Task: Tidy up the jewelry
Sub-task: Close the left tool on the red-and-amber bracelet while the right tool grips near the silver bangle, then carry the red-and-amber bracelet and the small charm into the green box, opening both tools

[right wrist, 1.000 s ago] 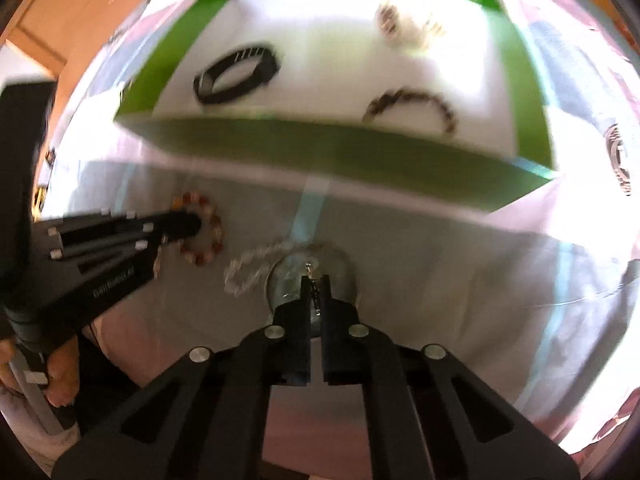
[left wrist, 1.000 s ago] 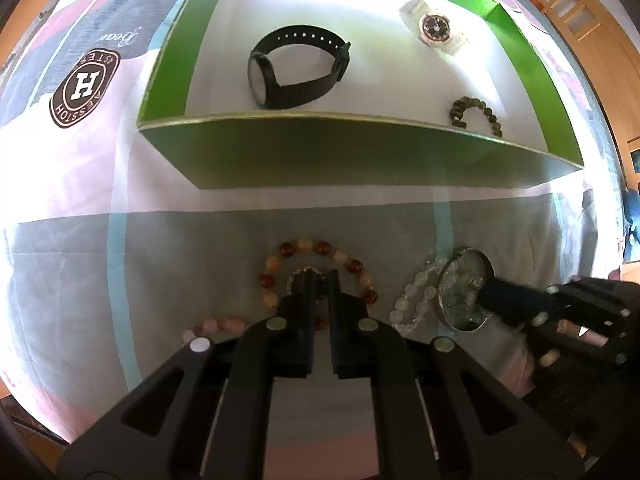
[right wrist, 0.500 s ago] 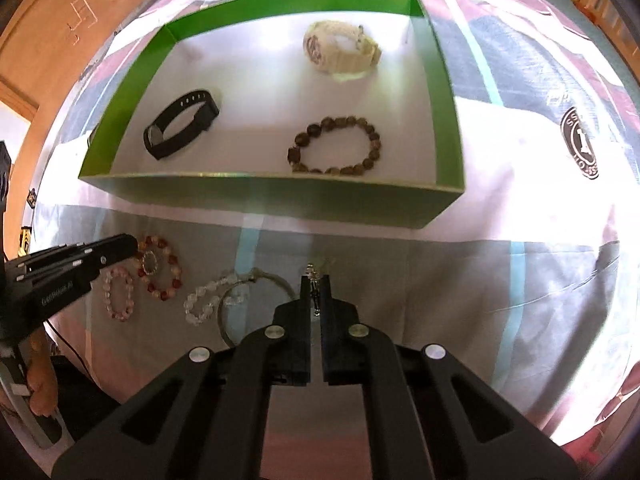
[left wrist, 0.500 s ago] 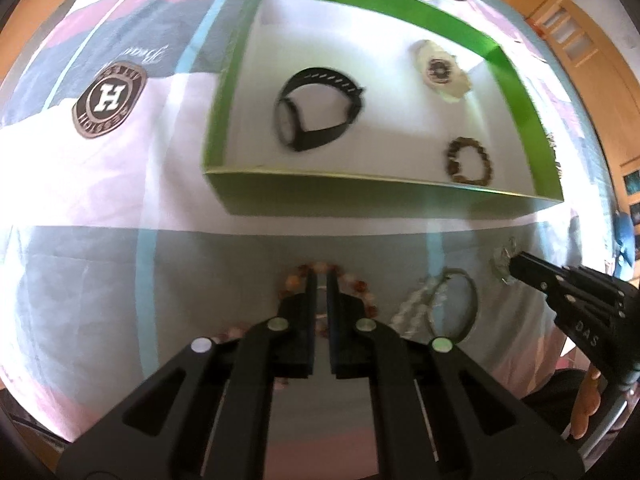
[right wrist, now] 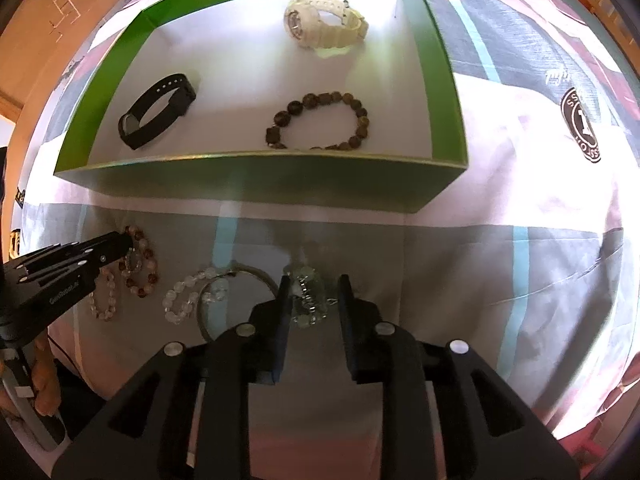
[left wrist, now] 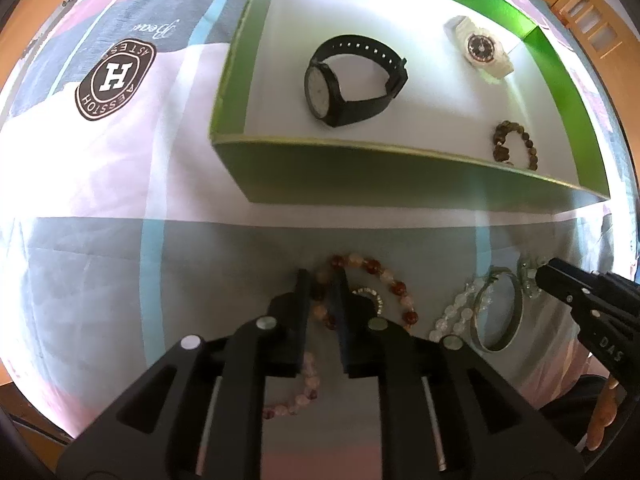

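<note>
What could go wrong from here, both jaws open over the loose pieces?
1. Left gripper straddles the red bead bracelet, with a small ring inside it; closing may snag both.
2. Right gripper brackets the pale green bracelet beside the metal bangle; it could catch that.

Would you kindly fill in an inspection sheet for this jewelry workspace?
Surface: patterned cloth.
Job's things: green box holds black watch, white watch and brown bead bracelet; red bead bracelet, clear bead bracelet, bangle and small pale piece lie outside.
Clutter: nothing seen.
Grippers: left claw open astride red beads; right claw open around the pale piece.
Cables: nothing seen.
Surroundings: wooden furniture.
</note>
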The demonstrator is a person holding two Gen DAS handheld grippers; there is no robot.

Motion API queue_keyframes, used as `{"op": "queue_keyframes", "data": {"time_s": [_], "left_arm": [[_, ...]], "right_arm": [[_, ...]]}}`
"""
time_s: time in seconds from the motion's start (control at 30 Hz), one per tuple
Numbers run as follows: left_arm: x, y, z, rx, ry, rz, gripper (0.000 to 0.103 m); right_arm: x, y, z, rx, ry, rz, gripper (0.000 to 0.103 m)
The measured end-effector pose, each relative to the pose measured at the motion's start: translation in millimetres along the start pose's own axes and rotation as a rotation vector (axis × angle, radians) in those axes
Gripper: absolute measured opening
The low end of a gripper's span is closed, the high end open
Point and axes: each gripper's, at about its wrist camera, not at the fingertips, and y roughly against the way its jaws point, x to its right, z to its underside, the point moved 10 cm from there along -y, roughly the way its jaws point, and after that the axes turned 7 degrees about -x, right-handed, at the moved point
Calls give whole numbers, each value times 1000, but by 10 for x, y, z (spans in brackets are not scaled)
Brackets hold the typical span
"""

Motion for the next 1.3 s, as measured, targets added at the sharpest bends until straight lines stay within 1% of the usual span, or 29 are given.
{"op": "queue_keyframes", "data": {"time_s": [0.07,0.2,0.27,0.43,0.47,0.53,0.57,0.6,0.63,0.8,0.87,1.1,1.23,1.3], "left_arm": [[17,-7,5,2,-4,2,16],[39,-37,14,1,2,7,17],[46,-22,13,0,1,13,19],[7,9,22,0,-6,15,22],[18,20,27,0,-7,14,22],[37,24,26,0,-6,13,22],[41,25,25,1,-5,12,20],[29,29,22,2,-1,5,14],[18,34,20,4,2,-1,11],[-30,105,9,12,21,29,8],[-20,159,7,23,17,35,8],[65,472,31,81,-11,71,8],[113,725,21,146,-21,98,8],[171,891,-8,208,-23,112,8]], "right_arm": [[36,10,-4,2,2,7,23],[7,-57,10,-19,5,6,23],[5,-106,8,-29,8,10,23],[-68,-135,-7,-19,23,21,22],[-93,-135,-4,-21,26,9,15],[-122,-127,5,-20,29,2,13],[-146,-129,7,-16,29,3,13],[-148,-118,12,-12,26,-2,13],[-148,-108,13,-7,24,-8,13],[-184,-3,11,21,20,-23,13],[-207,43,16,29,21,-31,13],[-312,422,67,106,51,-92,13],[-315,637,26,175,47,-135,13],[-332,765,0,213,43,-151,13]]}}
